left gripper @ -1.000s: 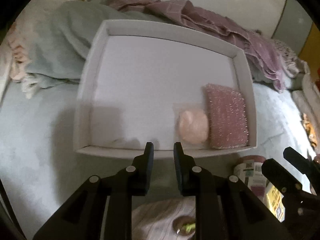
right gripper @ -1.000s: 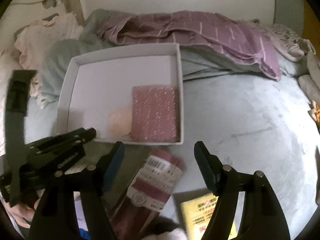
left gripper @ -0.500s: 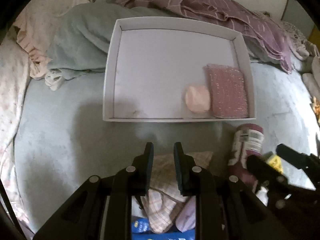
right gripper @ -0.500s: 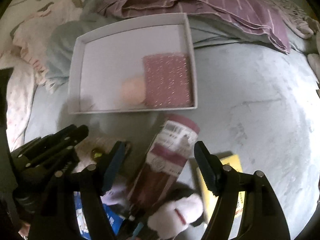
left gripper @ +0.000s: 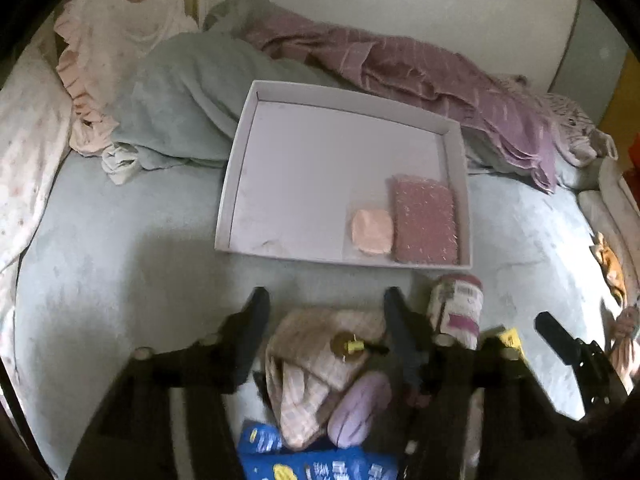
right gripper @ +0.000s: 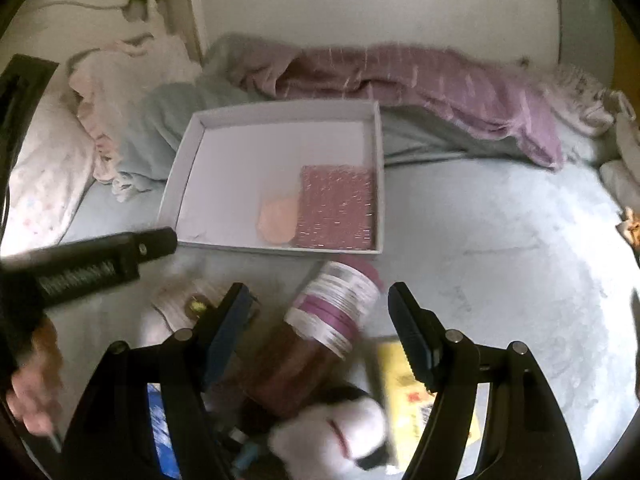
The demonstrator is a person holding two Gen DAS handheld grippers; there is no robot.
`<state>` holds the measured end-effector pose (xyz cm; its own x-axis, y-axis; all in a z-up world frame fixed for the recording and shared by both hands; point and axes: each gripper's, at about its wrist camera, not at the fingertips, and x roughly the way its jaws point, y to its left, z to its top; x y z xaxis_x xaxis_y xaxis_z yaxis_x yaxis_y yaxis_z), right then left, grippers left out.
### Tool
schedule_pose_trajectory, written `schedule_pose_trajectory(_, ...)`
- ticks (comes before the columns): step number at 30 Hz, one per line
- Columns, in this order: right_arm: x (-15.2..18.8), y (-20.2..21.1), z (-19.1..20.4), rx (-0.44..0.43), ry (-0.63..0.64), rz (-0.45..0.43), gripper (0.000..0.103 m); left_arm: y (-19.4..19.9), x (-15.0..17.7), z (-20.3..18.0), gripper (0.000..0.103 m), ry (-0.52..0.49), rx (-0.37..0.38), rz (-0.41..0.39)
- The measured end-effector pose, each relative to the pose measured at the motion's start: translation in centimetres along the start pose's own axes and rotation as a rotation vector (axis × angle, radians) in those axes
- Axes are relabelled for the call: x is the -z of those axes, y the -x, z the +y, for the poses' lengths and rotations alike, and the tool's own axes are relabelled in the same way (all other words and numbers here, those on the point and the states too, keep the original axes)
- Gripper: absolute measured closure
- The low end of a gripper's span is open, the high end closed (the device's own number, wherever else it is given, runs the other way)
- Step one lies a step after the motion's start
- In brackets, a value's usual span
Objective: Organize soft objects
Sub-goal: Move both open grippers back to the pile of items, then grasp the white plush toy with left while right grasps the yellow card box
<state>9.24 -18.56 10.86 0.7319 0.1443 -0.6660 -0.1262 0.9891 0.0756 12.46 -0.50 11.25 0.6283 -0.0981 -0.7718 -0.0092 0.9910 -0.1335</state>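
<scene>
White tray [left gripper: 240,168] at 12 on bed: pink puff [left gripper: 372,232], glitter sponge [left gripper: 424,220] stowed. Left tongs [left gripper: 324,312] opening over checked cloth [left gripper: 304,360], nothing gripped; right tongs [right gripper: 320,312] wide, empty. Next: close on cloth.

Left gripper [left gripper: 326,304] angled downward, jaws opening with nothing pressed between the pads; right gripper [right gripper: 318,300] likewise angled downward, jaws standing wide and gripping nothing; a bare hand [right gripper: 34,394] holds the left gripper's handle at the frame's lower left edge
</scene>
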Motion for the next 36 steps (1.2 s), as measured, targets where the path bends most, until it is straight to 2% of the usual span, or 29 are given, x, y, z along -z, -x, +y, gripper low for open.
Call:
schedule_pose_trajectory(3,2.2,2.2,-2.1,-0.013,-0.065,-0.080,0.029,1.1,2.2,0.0,0.042,-0.022,-0.007,-0.024)
schedule_pose_trajectory(6,3.1,3.4,-3.2,-0.034,-0.062,-0.075,0.026,1.5,3.7,0.3,0.042,0.017,0.028,-0.015)
schedule_pose_trajectory(10,4.2,4.0,-4.2,0.017,-0.065,-0.071,0.026,1.1,5.5,-0.2,0.042,0.054,0.060,0.019)
schedule_pose_trajectory(13,4.5,3.4,-4.7,0.010,-0.069,-0.017,0.026,0.9,6.0,-1.5,0.043,0.014,0.124,0.057)
schedule_pose_trajectory(18,5.0,2.4,-5.1,-0.031,-0.028,0.051,0.026,1.0,7.3,-3.7,0.043,-0.109,0.168,0.029)
schedule_pose_trajectory(21,5.4,1.4,-6.4,-0.032,-0.064,0.085,0.026,0.1,8.2,-4.5,0.043,-0.141,0.250,0.040)
schedule_pose_trajectory(24,5.7,0.3,-7.8,-0.003,-0.117,0.115,0.026,0.0,8.4,-5.0,0.043,-0.171,0.265,0.042)
schedule_pose_trajectory(29,6.4,-1.6,-8.3,-0.037,-0.153,0.199,0.026,-0.2,8.8,-5.7,0.043,-0.206,0.301,0.072)
schedule_pose_trajectory(36,6.5,-2.3,-8.6,-0.016,-0.222,0.200,0.025,-0.2,9.6,-6.9,0.053,-0.244,0.314,0.089)
